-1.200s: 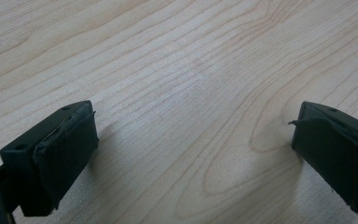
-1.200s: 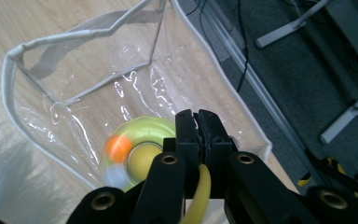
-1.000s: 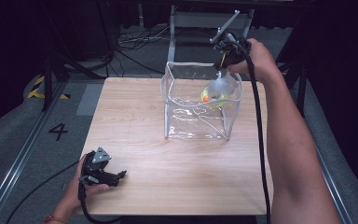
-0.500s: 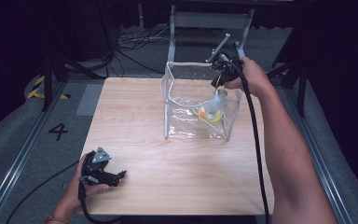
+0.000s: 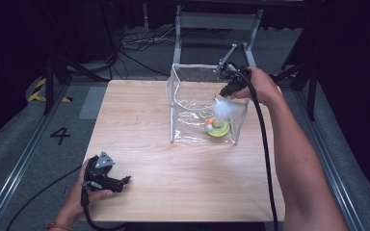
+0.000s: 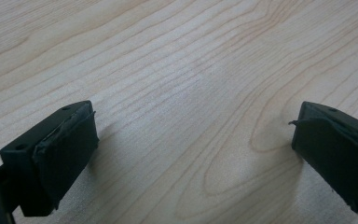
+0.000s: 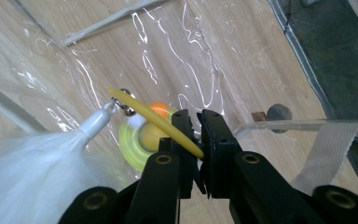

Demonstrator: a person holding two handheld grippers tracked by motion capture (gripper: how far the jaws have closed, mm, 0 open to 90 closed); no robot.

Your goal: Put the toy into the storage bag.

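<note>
Right gripper (image 7: 196,122): jaws pressed together on a thin yellow cord (image 7: 156,120), which passes between the pads; in the high view this gripper (image 5: 225,94) is held over the open top of the bag, pointing down into it.
Yellow cord: runs up and away from the jaws to a small metal link, from which a white feather tassel (image 7: 32,161) hangs off to one side (its cap is smooth white, the plumes blurred).
Yellow-green disc (image 7: 140,140): just beyond the jaw tips, lying on the bag's floor, with a small orange ball (image 7: 158,108) at its far edge; in the high view the disc (image 5: 218,128) sits directly below the gripper, the tassel (image 5: 223,110) between them.
Clear bag (image 5: 183,103): a see-through plastic bag with stiff edges, standing open on the table around everything the gripper dangles.
Left gripper (image 6: 191,154): jaws wide apart with bare wood between them; in the high view it (image 5: 124,182) rests at the near left of the table, well apart from the bag.
Table (image 5: 139,120): pale wood.
</note>
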